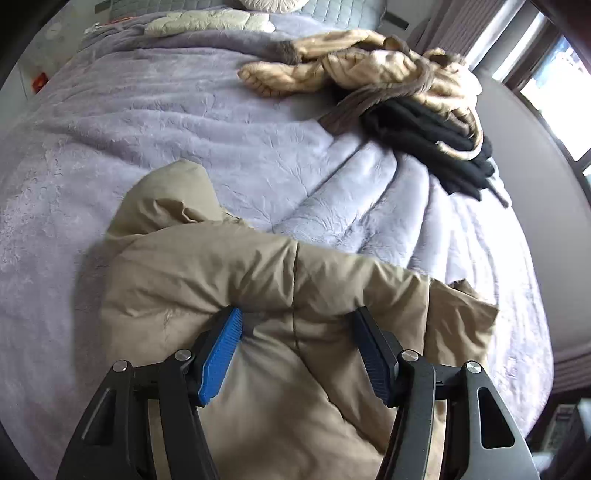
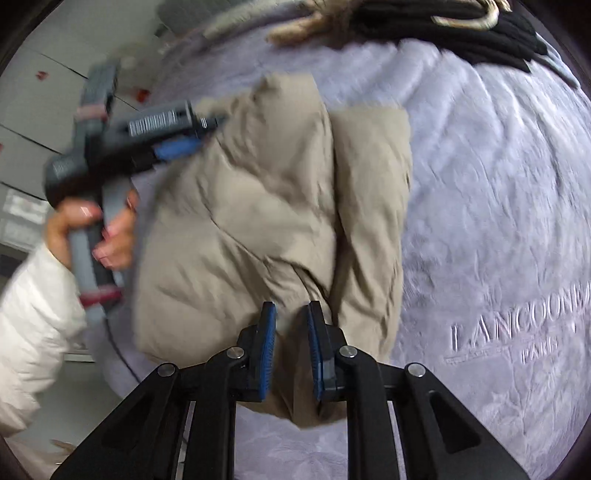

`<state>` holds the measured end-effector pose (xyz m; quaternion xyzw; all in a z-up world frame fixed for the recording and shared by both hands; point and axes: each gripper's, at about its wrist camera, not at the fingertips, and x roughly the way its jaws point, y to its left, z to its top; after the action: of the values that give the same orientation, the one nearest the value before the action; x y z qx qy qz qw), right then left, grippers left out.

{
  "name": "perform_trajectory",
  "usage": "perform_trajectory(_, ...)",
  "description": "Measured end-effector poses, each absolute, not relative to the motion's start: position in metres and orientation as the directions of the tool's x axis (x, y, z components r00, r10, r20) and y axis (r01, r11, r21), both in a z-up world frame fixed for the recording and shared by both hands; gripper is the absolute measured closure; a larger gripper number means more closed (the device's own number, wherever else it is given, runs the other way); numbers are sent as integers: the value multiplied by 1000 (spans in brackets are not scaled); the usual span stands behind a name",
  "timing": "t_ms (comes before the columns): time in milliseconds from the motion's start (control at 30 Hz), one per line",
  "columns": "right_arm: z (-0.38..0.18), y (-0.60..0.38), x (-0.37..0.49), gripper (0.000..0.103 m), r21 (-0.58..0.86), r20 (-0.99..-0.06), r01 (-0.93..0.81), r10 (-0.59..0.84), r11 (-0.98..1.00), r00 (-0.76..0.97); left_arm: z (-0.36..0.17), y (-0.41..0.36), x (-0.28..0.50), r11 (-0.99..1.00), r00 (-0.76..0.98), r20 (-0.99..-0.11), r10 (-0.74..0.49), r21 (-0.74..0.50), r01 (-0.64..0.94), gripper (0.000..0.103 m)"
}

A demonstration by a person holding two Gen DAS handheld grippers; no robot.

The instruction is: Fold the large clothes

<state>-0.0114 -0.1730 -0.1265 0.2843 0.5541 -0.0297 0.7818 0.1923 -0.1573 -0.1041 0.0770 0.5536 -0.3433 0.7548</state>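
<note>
Lilac plush bedding (image 1: 184, 140) fills both views, its pile pressed into leafy, crinkled relief, with raised lettering stamped into it at the right edge of the right wrist view. Quilted grey fabric and a pale cushion (image 1: 207, 20) lie along the top of the left wrist view, and a bright window (image 1: 546, 74) shows at the upper right.

Lower centre in both views lies the beige puffer jacket (image 1: 229, 273), matte and softly wrinkled, its padded panels bulging between stitched seams and its rounded hood pointing toward the upper left of the left wrist view. The left gripper (image 1: 297, 321) stands about half open, its ribbed blue pads pressing into a thick padded roll of the jacket from either side. In the right wrist view the right gripper (image 2: 290, 310) is nearly closed, a pinched fold of the beige cloth between its narrow blue pads.

At the left of that view a hand (image 2: 107, 229) in a white puffy sleeve (image 2: 33, 332) grips a grey handle, blurred.

A heap of other clothes sits in the upper right of the left wrist view: a shiny tan quilted coat (image 1: 369, 62) with brown fur trim draped over a folded black knit garment (image 1: 436, 144).
</note>
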Motion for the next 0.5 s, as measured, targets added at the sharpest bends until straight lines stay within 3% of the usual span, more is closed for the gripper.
perform_trajectory(200,-174,-186,-9,97,417,-890,437,261,797,374,-136,-189,184,723,205,-917,-341,-117,680,39)
perform_trajectory(500,-190,-183,10,97,405,-899,457,254,792,357,-141,-187,183,721,215,-919,-332,-101,686,39)
